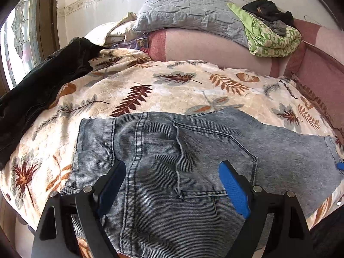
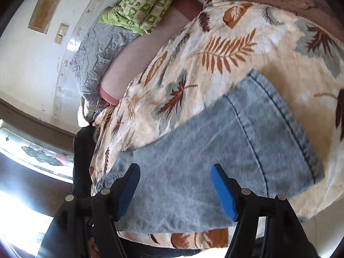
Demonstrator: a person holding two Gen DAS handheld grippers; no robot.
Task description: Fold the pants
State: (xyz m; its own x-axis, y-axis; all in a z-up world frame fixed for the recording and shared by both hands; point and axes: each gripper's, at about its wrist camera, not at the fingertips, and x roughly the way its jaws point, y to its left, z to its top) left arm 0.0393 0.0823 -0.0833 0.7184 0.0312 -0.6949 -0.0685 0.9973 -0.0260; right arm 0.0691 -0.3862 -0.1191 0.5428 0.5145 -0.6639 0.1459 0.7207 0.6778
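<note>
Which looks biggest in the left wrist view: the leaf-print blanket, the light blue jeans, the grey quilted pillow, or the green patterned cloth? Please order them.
1. Cream leaf-print blanket.
2. Light blue denim jeans, though they lie nearest the camera, which enlarges them.
3. Grey quilted pillow.
4. Green patterned cloth.

- Lower part of jeans [image 1: 172,161] cut off by bottom edge of left wrist view, partly covered by left gripper [image 1: 172,185] arms; jeans' far right end lost at fisheye border.
- Near end of jeans [image 2: 215,146] in right wrist view hidden behind right gripper [image 2: 175,191] linkage; fabric there smeared by blur.
- Dark garment [image 1: 38,90] cut off at left border; type not determinable.
- Small blue object [image 1: 340,166] at right border, mostly out of frame.
- Black item [image 1: 266,10] on green patterned bedding [image 1: 273,40]: too small to identify.
</note>
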